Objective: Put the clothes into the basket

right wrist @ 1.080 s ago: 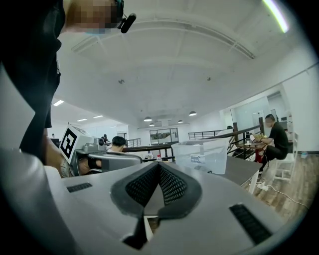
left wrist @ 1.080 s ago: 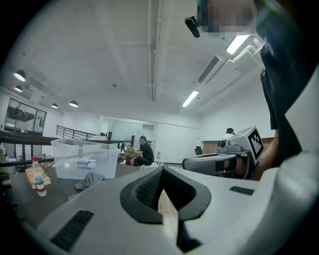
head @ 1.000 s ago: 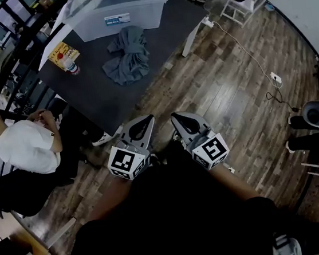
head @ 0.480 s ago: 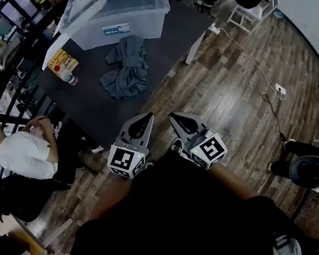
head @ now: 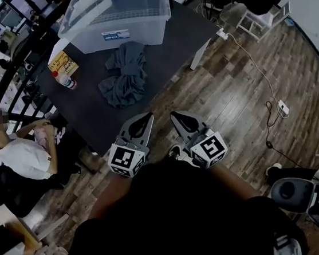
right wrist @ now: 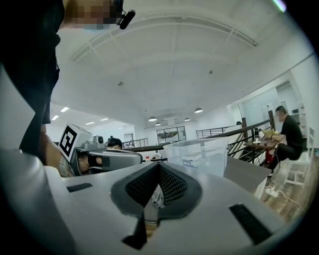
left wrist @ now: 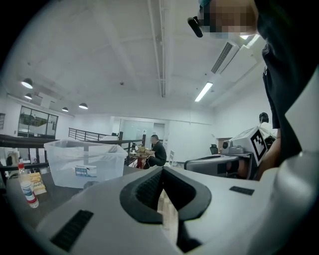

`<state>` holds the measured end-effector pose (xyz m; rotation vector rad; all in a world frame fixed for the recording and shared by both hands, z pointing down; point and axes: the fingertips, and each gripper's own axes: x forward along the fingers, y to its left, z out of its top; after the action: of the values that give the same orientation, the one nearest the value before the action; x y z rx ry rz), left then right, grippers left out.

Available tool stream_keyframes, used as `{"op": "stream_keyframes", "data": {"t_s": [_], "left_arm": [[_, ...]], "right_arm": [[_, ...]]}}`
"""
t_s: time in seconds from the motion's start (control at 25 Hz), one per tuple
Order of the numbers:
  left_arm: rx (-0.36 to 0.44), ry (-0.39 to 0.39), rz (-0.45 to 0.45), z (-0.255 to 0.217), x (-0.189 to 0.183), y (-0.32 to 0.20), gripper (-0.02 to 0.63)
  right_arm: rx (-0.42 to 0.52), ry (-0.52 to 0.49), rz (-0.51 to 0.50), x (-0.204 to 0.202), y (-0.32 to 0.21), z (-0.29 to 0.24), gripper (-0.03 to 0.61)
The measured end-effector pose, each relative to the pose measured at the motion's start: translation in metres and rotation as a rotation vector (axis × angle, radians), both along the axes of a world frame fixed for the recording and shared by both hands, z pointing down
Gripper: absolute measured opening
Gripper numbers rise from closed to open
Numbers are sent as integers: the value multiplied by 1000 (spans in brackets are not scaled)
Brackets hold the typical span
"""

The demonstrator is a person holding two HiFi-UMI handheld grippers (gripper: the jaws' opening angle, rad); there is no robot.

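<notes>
The task looks barely begun: the crumpled grey-blue clothes [head: 123,76] lie in a heap on the dark desk [head: 164,51], ahead of both grippers and well apart from them, and no garment is lifted. Beyond the heap, further from the grippers, stands the clear plastic basket [head: 148,32], just beside the clothes; through its see-through walls in the gripper views it looks empty, though the head view does not show its whole inside. Everything is left to do: reach the heap, pick it up, carry it over the rim and let it drop in

The left gripper [head: 145,118] has its jaws pressed together with nothing between them. The right gripper [head: 176,116] is likewise closed and empty, a scrap of the clothes showing only far off through the gap behind its tips. Both are held side by side above the wooden floor [head: 236,97], short of the near edge of the desk, touching nothing
</notes>
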<state>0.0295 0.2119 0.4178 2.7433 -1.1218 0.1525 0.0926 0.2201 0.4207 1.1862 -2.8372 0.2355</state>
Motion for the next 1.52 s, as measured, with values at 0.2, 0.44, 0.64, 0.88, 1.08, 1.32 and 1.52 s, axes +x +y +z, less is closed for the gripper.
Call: {"op": "stream_keyframes", "data": {"t_s": [0.2, 0.44, 0.64, 0.88, 1.08, 1.32, 1.52], "left_arm": [[-8, -2, -44, 4, 6, -24, 3], [-12, -9, -63, 9, 3, -55, 3], [-17, -1, -65, 17, -7, -82, 3], [-29, 4, -57, 24, -21, -116, 3], [-38, 0, -56, 33, -34, -142, 3], [-51, 3, -54, 42, -50, -171, 3], [-60, -4, -45, 52, -66, -191, 3]], "right_arm": [[1, 4, -32, 9, -25, 3, 16], [-15, 3, -42, 4, -56, 11, 16], [-18, 21, -69, -12, -82, 18, 16], [-20, 39, -73, -29, -115, 19, 15], [-34, 52, -84, -45, -143, 29, 17], [-52, 67, -86, -65, -174, 38, 17], [-72, 81, -76, -84, -195, 46, 17]]}}
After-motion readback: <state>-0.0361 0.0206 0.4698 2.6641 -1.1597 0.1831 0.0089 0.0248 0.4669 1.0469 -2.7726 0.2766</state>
